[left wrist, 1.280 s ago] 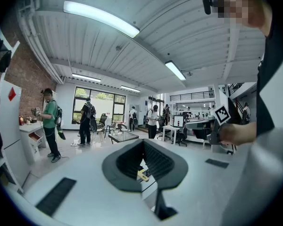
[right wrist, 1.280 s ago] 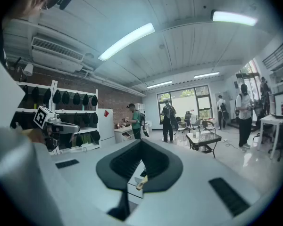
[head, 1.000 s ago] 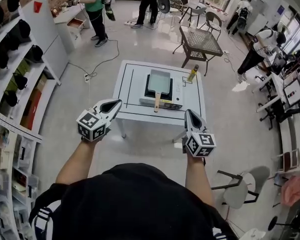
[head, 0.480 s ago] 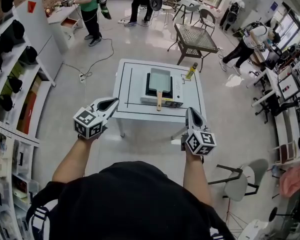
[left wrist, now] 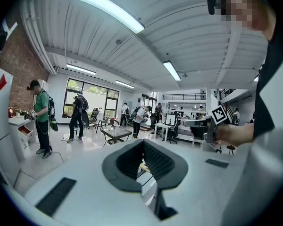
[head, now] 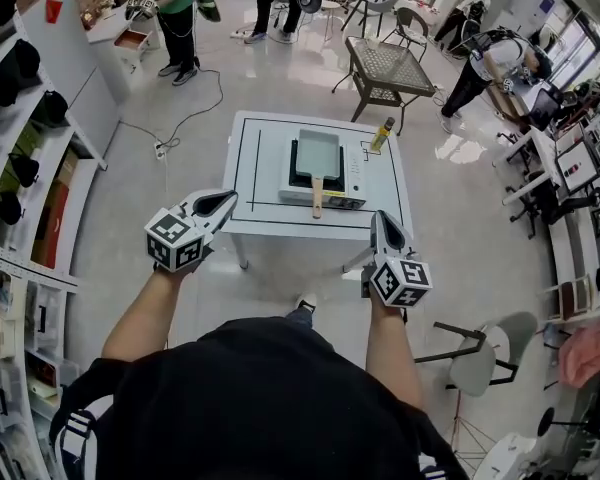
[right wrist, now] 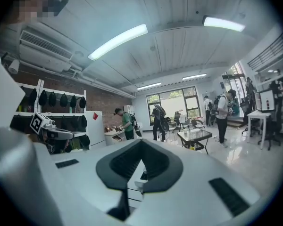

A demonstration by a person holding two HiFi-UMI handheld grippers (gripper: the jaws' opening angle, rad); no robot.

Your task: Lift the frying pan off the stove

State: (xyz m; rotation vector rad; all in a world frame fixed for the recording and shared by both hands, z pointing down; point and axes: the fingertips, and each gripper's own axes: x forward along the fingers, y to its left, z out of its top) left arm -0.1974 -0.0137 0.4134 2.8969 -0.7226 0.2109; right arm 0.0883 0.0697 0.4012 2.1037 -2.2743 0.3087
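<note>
- The frying pan (head: pixel 318 152), rectangular and grey-green, sat on the stove (head: pixel 356 171) at about the middle of the table (head: pixel 262 173). Its pale wooden handle pointed toward the table's near edge, the one on my side.
- The stove was a flat white unit lying on the table's middle. Its control strip showed on the side toward the table's right edge.
- A yellow-green bottle (head: pixel 383 134) stood near the table's far right corner, apart from the stove.
- Thin black lines ran just inside the table's edges.
- My left hand-held gripper (head: pixel 226 202) hung in the air by the table's near left corner, well apart from the pan. In the left gripper view its jaws (left wrist: pixel 143 146) were pressed fully together with nothing in them.
- My right hand-held gripper (head: pixel 380 224) hung by the table's near right corner, also well short of the pan. Its jaws (right wrist: pixel 140 147) were fully closed and held nothing.
- Beyond the table's far edge I saw a dark mesh-topped side table (head: pixel 385 66) and several people standing about.
- Left of the table ran a wall of shelves (head: pixel 20 158) holding dark items.
</note>
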